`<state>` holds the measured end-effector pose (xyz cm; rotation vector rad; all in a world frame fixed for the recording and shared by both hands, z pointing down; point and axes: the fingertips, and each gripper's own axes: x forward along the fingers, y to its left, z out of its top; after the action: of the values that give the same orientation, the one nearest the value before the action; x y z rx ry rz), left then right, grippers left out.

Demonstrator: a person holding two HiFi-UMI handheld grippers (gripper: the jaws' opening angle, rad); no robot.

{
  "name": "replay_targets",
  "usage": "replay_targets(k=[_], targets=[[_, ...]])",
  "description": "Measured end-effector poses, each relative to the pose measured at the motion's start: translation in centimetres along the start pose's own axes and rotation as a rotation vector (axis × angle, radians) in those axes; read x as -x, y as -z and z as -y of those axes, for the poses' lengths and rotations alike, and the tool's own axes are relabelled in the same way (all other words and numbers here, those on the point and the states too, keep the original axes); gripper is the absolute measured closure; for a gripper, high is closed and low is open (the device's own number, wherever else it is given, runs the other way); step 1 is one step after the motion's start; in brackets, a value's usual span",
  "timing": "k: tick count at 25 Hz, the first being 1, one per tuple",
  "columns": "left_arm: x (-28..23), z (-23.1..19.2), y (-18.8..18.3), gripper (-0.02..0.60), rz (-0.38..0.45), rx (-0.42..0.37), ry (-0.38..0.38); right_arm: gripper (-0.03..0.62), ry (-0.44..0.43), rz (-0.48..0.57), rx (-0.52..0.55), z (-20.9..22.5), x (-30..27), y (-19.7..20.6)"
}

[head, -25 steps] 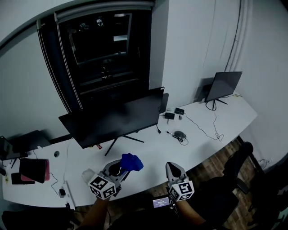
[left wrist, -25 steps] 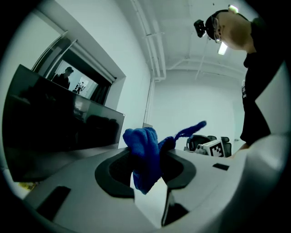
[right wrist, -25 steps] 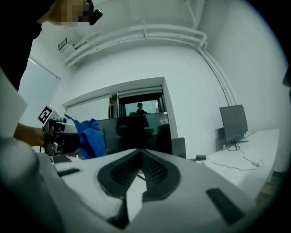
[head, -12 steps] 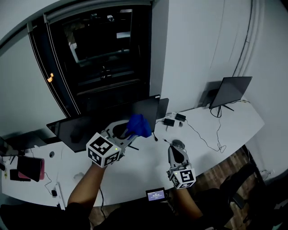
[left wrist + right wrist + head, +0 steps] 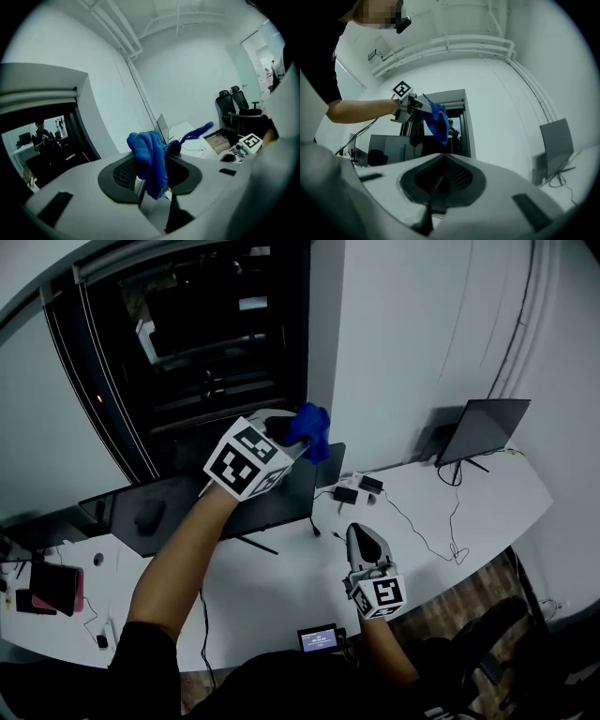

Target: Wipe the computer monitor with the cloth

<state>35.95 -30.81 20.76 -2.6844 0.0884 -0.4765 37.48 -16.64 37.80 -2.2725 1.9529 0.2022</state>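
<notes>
the left gripper, jaws clamped on the cloth, has risen to the monitor top, likely about to wipe; the right gripper hangs closed, empty.

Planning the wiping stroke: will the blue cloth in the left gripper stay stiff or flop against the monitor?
Probably floppy: the blue cloth droops in folds over the left gripper, a thin tail trailing sideways. Likely light, since one pinch holds it all up. Against the monitor it may bunch rather than spread flat.
</notes>
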Motion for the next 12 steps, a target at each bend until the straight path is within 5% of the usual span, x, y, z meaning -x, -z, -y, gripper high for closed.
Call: replay_targets(k=[12], targets=[[-6.7, -1.9, 4.6, 0.451, -0.23, -0.219, -0.054, 0.591, -0.013, -0.007, -0.03, 1.5, -1.0, 0.8]])
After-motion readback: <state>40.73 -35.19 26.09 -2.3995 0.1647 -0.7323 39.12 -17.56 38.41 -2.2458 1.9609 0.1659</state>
